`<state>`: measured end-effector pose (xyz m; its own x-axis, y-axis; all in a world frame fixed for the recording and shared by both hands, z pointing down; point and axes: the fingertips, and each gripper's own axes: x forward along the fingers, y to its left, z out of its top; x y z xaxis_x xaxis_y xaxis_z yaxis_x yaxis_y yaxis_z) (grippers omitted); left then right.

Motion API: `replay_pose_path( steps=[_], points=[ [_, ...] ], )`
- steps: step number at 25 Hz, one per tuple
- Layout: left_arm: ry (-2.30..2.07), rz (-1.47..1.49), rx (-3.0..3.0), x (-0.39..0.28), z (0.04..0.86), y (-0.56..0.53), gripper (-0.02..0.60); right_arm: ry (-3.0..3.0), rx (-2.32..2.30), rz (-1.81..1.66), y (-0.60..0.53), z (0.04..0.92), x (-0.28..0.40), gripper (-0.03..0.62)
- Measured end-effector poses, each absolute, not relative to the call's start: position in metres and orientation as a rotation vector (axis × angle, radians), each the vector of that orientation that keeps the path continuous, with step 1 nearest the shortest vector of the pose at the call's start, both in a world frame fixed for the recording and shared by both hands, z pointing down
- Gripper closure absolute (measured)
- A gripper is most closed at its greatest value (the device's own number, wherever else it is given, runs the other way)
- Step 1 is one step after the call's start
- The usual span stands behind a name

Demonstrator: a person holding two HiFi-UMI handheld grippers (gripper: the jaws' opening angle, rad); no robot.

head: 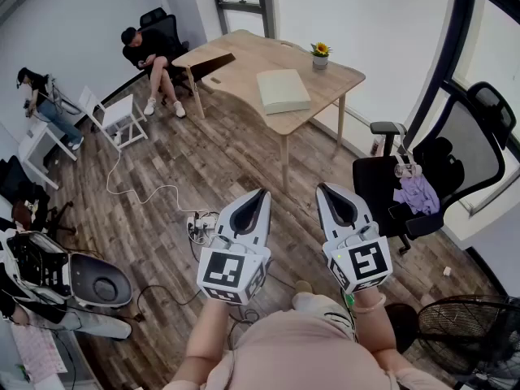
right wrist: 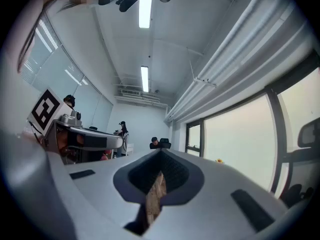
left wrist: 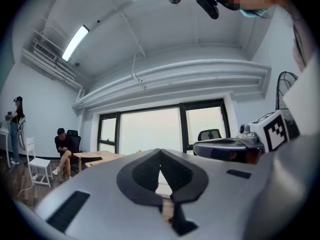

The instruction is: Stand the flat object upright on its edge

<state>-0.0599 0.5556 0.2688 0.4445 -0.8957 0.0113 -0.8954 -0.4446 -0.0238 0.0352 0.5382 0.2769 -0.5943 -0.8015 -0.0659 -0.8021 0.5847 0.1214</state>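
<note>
Head view from above: a person stands on a wood floor, well back from a pale wooden desk, holding two grippers out level and side by side. The left gripper has its jaws pressed together with nothing between them. The right gripper is the same: jaws closed, empty. Each gripper's own view shows only the room past the meeting jaw tips.

The flat object, a pale, thick rectangular slab, lies flat on its broad face toward the desk's right end, close to the near edge. Neither gripper is near it.

Judged from this, the task has not begun. Nothing is gripped or tilted, and the whole job remains: reaching the desk, lifting one side of the slab, and setting it on its edge so that it stays up.

The only container in sight is a small pot near the desk's far right corner, well apart from the slab; it holds one yellow flower
</note>
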Motion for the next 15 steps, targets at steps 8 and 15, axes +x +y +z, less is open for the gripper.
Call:
replay_pose_path(
  steps=[8,15],
  points=[
    [1.652,-0.028,-2.683,-0.054,0.274,0.517,0.572,2.799,-1.419,0.198,0.503,0.284,0.036,0.594],
    [1.673,-0.016,-2.690,-0.036,0.279,0.487,0.572,2.793,-1.426,0.097,0.475,0.292,0.061,0.594]
  ],
)
